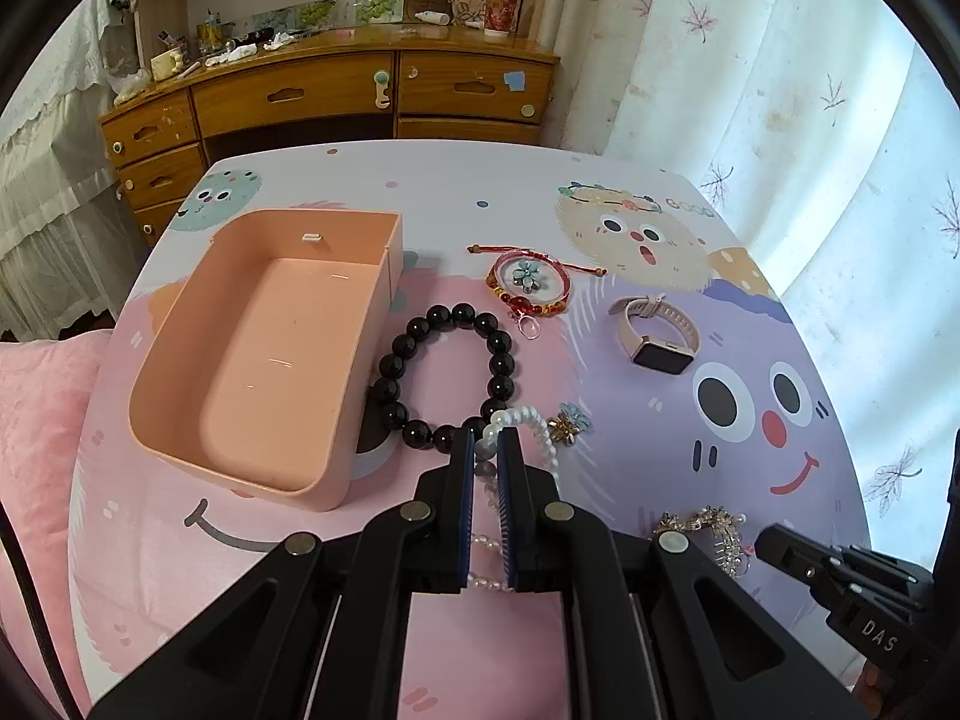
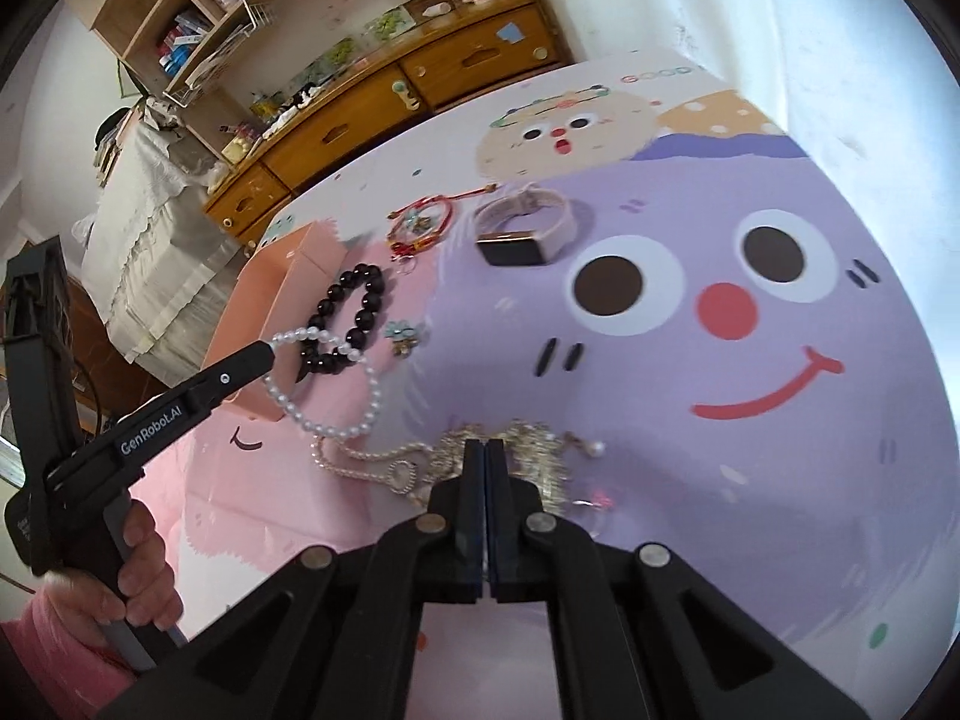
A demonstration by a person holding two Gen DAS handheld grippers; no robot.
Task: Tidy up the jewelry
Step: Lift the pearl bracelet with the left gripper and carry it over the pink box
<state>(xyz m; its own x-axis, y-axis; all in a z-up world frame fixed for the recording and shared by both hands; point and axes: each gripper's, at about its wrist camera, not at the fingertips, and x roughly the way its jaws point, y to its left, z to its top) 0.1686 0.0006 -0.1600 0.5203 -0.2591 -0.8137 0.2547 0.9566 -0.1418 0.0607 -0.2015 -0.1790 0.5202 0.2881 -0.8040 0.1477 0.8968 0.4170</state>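
Observation:
My left gripper [image 1: 485, 441] is shut on a white pearl bracelet [image 1: 528, 427], lifting it just off the table; the right wrist view shows it [image 2: 273, 354] pinching the pearl loop [image 2: 372, 390]. A black bead bracelet [image 1: 447, 375] lies beside the empty peach box [image 1: 264, 354]. A red string bracelet [image 1: 531, 282] with a flower charm, a pink smartwatch [image 1: 657, 336], a small flower brooch [image 1: 569, 423] and a gold chain pile [image 1: 714, 531] lie on the cartoon tablecloth. My right gripper [image 2: 485, 450] is shut and empty, over the gold chain pile [image 2: 528, 450].
A pearl chain with a ring clasp [image 2: 384, 459] lies left of my right gripper. A wooden dresser [image 1: 336, 96] stands beyond the table's far edge. A curtain [image 1: 810, 120] hangs at the right. A pink cushion [image 1: 36, 420] sits at the left.

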